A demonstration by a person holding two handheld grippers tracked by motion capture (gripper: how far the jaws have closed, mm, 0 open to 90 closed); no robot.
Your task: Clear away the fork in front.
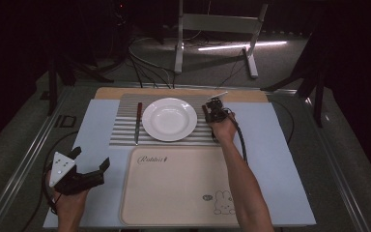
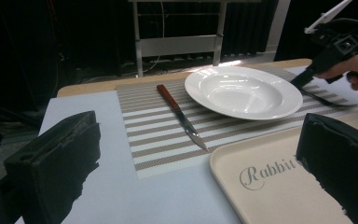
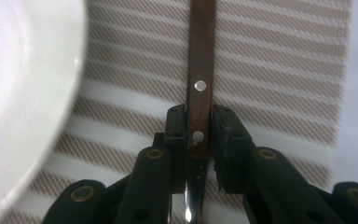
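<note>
On the striped placemat (image 1: 125, 126), right of the round white plate (image 1: 169, 119), my right gripper (image 3: 199, 135) has its jaws clamped on the flat brown riveted handle of a fork (image 3: 200, 70); its metal neck gleams between them. The mat is woven, ribbed in beige and white. A knife (image 2: 181, 115) with a reddish handle lies left of the plate. My left gripper (image 1: 89, 166) hovers with jaws wide apart, holding nothing, beside the smooth cream tray (image 1: 174, 203), over bare pale-blue table (image 1: 96, 145).
</note>
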